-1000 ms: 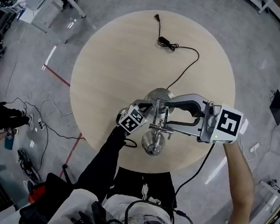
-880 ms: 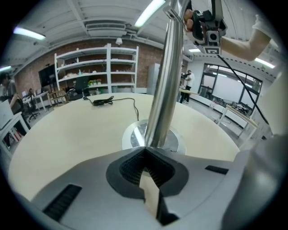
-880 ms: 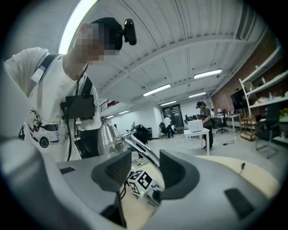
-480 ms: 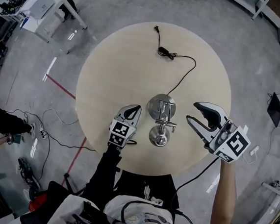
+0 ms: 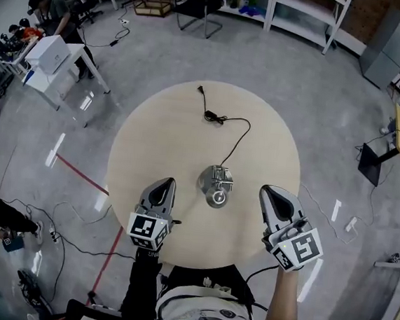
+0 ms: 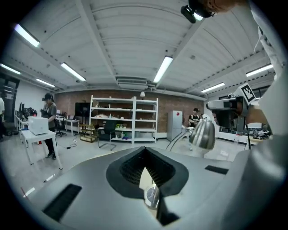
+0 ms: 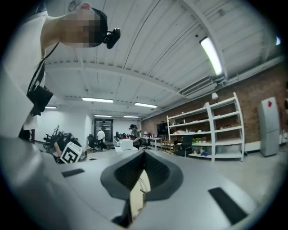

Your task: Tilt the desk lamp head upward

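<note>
The chrome desk lamp (image 5: pixel 215 185) stands at the middle of the round wooden table (image 5: pixel 153 137), its head (image 5: pixel 217 199) on the near side of the base. Its black cord (image 5: pixel 233 141) runs to a plug at the far edge. My left gripper (image 5: pixel 168 181) hangs shut left of the lamp, apart from it. My right gripper (image 5: pixel 265 189) is right of the lamp, also apart; its jaws have just been closing, with nothing between them. In the left gripper view the lamp head (image 6: pixel 202 133) shows right of the left gripper (image 6: pixel 145 152). The right gripper (image 7: pixel 144 155) points into the room.
A white side table (image 5: pixel 52 53) with a box stands at the back left, with a person beside it. Metal shelves (image 5: pixel 298 14) line the far wall. Cables (image 5: pixel 64 178) and a red tape line (image 5: pixel 79 172) lie on the floor left of the table.
Both grippers have drawn back from the lamp to either side. The right gripper, open by the lamp's arm a second ago, has shut empty. The head view now takes in much more room.
</note>
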